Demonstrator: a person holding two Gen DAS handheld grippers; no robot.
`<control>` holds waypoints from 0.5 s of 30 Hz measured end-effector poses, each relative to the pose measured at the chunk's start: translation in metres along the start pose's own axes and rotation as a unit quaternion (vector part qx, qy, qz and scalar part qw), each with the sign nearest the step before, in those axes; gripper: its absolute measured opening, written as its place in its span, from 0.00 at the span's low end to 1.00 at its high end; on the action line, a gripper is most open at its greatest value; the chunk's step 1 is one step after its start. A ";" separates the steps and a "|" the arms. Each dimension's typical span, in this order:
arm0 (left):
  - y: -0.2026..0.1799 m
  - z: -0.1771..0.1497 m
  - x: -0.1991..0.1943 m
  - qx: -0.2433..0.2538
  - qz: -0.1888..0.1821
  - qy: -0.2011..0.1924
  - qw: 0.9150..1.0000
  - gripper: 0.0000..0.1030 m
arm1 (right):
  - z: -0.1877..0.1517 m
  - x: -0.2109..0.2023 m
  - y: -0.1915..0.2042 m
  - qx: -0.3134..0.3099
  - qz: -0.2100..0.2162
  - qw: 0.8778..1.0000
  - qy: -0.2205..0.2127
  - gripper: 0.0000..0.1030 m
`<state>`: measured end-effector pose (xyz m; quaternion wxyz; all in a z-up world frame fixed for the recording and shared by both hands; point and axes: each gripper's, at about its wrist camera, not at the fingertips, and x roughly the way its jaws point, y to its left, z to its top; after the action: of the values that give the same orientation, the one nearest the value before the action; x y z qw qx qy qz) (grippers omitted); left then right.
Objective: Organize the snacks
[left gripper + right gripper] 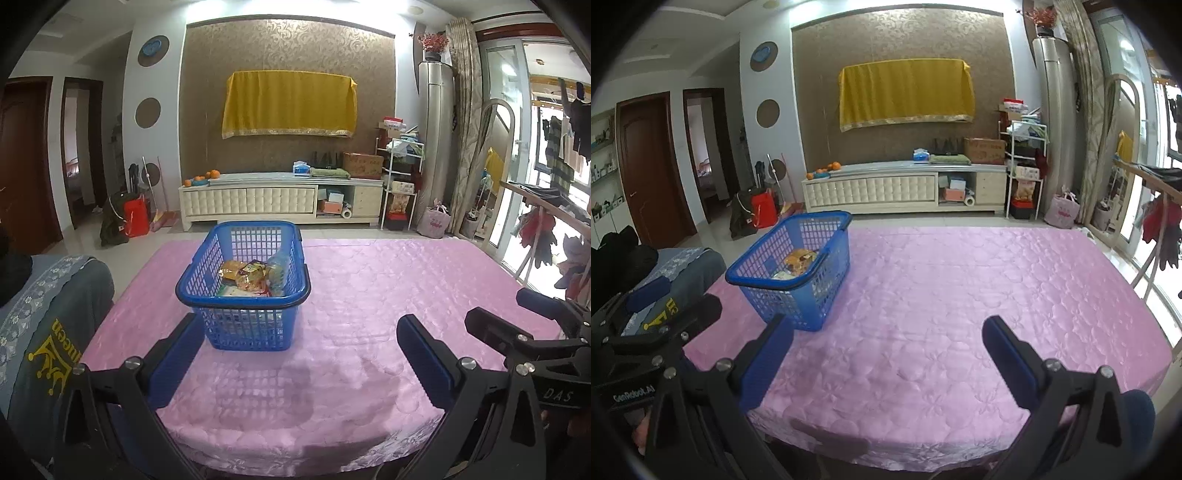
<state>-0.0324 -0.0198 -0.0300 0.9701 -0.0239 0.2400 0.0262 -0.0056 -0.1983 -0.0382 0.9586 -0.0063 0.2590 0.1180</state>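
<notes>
A blue plastic basket (243, 317) stands on the pink tablecloth (369, 295), left of centre. Several snack packets (245, 275) and a clear bottle (277, 269) lie inside it. My left gripper (295, 332) is open and empty, near the table's front edge, its left finger beside the basket's near wall. In the right wrist view the basket (798, 273) is at the left with the packets (799, 260) in it. My right gripper (882, 334) is open and empty over bare cloth (960, 295), to the right of the basket.
A chair with a grey cloth (48, 325) stands at the table's left side. The right gripper's body (535, 332) shows at the right of the left wrist view. A TV cabinet (280, 201) and a drying rack (546, 229) stand beyond the table.
</notes>
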 end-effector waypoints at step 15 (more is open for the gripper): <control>0.001 0.000 -0.002 -0.001 -0.001 0.005 1.000 1.00 | -0.004 0.002 0.003 -0.001 0.003 1.000 0.004 1.00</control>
<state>-0.0338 -0.0188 -0.0292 0.9690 -0.0248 0.2445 0.0252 -0.0064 -0.1955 -0.0421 0.9572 -0.0071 0.2630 0.1207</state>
